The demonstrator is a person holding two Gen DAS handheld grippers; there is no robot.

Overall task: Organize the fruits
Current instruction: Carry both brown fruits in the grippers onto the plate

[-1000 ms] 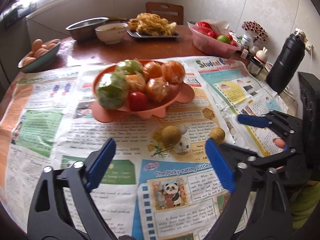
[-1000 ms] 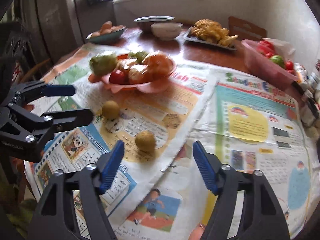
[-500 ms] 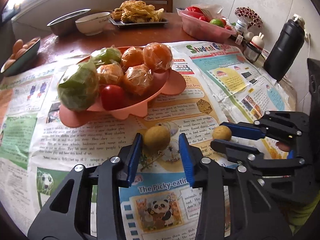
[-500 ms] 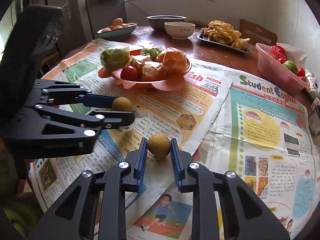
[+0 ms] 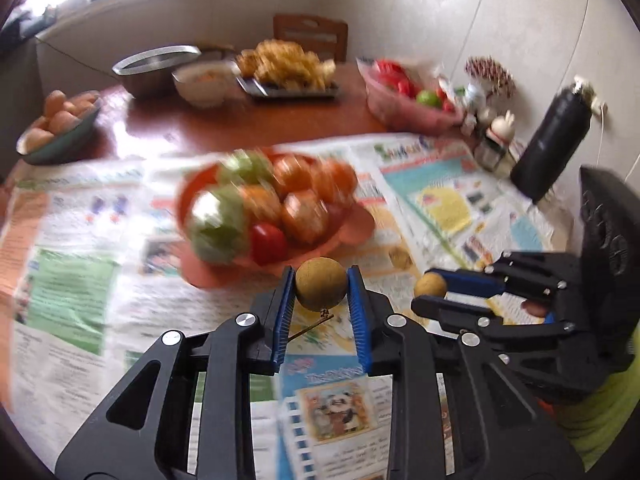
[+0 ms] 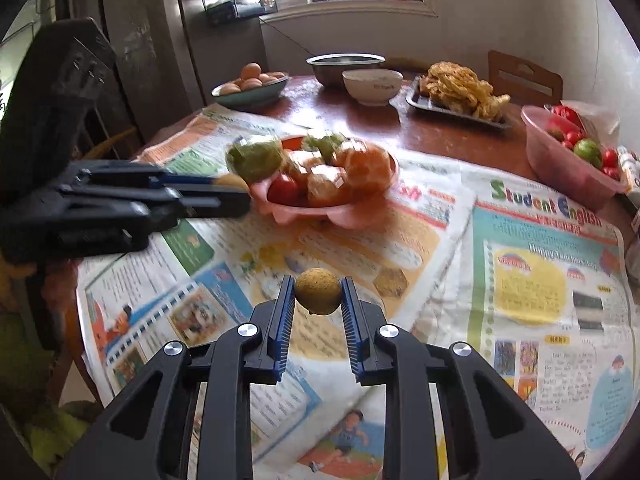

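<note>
Blue-padded jaws of the left gripper (image 5: 320, 286) pinch one small brown fruit (image 5: 320, 284); the right gripper (image 6: 318, 291) pinches another (image 6: 318, 291). Both fruits seem lifted clear of the newspaper (image 6: 532, 280). Carry each over the far pink fruit plate (image 6: 320, 210), lower gently into a gap among the wrapped oranges (image 6: 366, 166), then release.

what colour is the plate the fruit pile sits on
The plate is pink, with a scalloped rim; it shows best in the right wrist view, where it is less blurred.
</note>
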